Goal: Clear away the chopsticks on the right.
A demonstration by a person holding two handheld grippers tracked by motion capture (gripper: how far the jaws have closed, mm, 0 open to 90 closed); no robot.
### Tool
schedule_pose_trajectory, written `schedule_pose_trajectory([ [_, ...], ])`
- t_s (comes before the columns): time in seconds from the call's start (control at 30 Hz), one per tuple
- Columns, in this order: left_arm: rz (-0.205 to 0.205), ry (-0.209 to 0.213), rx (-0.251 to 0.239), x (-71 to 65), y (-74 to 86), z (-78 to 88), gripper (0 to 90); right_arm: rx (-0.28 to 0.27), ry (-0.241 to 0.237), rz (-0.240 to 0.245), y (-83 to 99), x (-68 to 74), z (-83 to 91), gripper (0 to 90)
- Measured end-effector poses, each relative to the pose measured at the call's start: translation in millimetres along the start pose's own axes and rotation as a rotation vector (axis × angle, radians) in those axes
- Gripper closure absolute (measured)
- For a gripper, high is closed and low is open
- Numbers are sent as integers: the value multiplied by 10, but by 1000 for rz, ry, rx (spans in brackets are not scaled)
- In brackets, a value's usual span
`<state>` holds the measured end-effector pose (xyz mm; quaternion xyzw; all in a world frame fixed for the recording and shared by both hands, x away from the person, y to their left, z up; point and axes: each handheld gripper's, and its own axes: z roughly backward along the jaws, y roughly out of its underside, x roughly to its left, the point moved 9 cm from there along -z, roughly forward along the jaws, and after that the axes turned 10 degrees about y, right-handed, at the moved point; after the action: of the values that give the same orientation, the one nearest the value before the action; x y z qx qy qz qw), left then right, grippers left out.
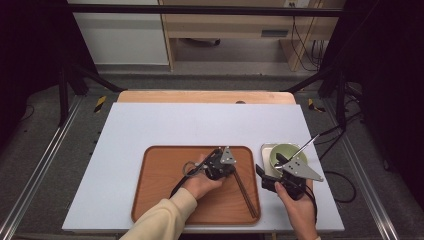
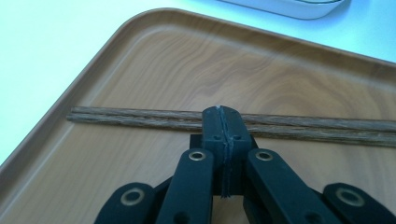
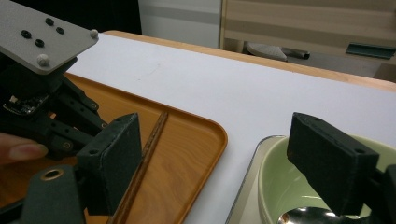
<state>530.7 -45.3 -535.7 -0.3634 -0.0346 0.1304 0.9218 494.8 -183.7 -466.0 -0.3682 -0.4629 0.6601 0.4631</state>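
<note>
A pair of dark wooden chopsticks (image 1: 246,192) lies along the right side of a wooden tray (image 1: 160,185). My left gripper (image 1: 233,173) hovers low over the tray, shut, its tips right at the chopsticks (image 2: 140,116) with nothing seen between the jaws (image 2: 222,122). My right gripper (image 1: 270,173) is open, at the gap between the tray and a green bowl (image 1: 289,151). In the right gripper view one jaw stands over the chopsticks (image 3: 145,156) and the other over the bowl (image 3: 275,182). A metal spoon (image 1: 300,150) rests in the bowl, handle up and to the right.
The bowl sits in a small metal dish (image 1: 264,149) on the white tabletop (image 1: 200,125), just right of the tray. The left half of the tray is bare. A black frame and cables surround the table.
</note>
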Motion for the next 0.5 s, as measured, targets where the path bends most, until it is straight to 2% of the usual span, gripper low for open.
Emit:
schedule_pose_trajectory([
  [0.2,-18,15,-4,-50,-52,-52,899,-2,6,-3,-1,-18,1,182],
  [0.37,-6,30,-18,-69,-87,-87,899,-1,13,-11,-3,-41,9,182],
  [0.5,-13,28,-19,-73,-113,-107,899,0,21,-16,-1,-67,12,182],
])
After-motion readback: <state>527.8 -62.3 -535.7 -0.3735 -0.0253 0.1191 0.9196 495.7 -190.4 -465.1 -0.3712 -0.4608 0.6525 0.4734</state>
